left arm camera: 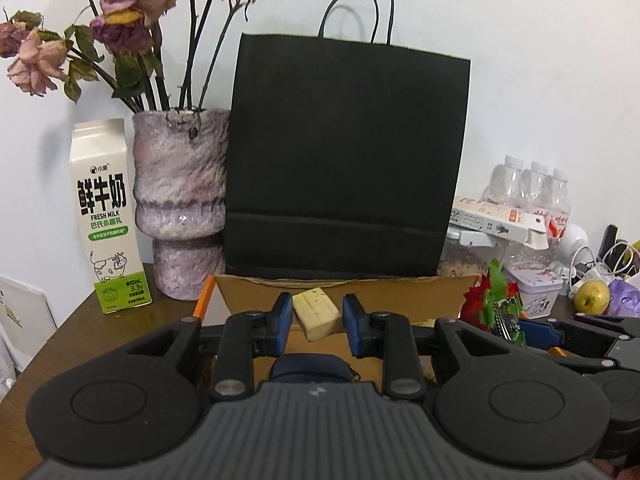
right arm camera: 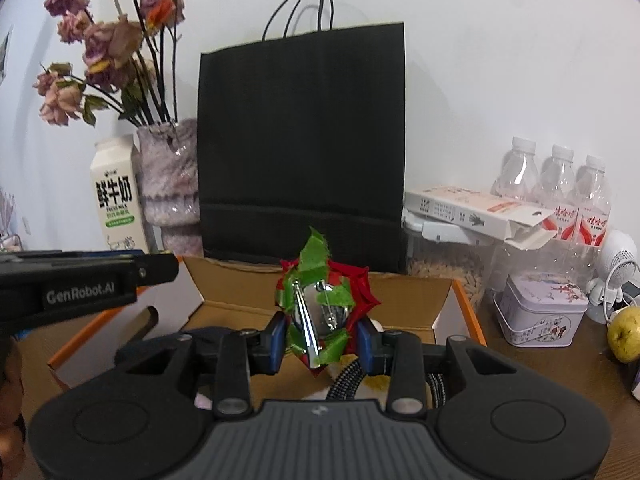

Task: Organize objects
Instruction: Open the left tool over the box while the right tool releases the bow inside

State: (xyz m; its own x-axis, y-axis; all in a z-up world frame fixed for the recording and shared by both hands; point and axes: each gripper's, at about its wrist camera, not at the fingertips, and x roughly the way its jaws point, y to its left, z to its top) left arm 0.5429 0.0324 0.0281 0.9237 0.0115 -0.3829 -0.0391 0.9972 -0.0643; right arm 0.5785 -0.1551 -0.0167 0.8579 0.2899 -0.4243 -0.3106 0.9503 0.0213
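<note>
My left gripper (left arm camera: 318,322) is shut on a pale yellow block (left arm camera: 315,308), which sits tilted between the blue pads. It hangs over an open cardboard box (left arm camera: 400,300) with orange edges, where a dark blue pouch (left arm camera: 312,366) lies below the block. My right gripper (right arm camera: 322,340) is shut on a red and green ribbon ornament (right arm camera: 316,276) with a silver pin, held upright above the same box (right arm camera: 408,300). That ornament (left arm camera: 490,296) also shows at the right of the left wrist view. The left gripper's tip (right arm camera: 160,268) enters the right wrist view from the left.
A black paper bag (left arm camera: 344,152) stands right behind the box. To its left are a vase of dried roses (left arm camera: 180,200) and a milk carton (left arm camera: 106,216). To the right are water bottles (right arm camera: 560,184), a white carton (right arm camera: 472,208), a grain jar (right arm camera: 448,276), a tin (right arm camera: 540,312), an apple (right arm camera: 624,338) and cables.
</note>
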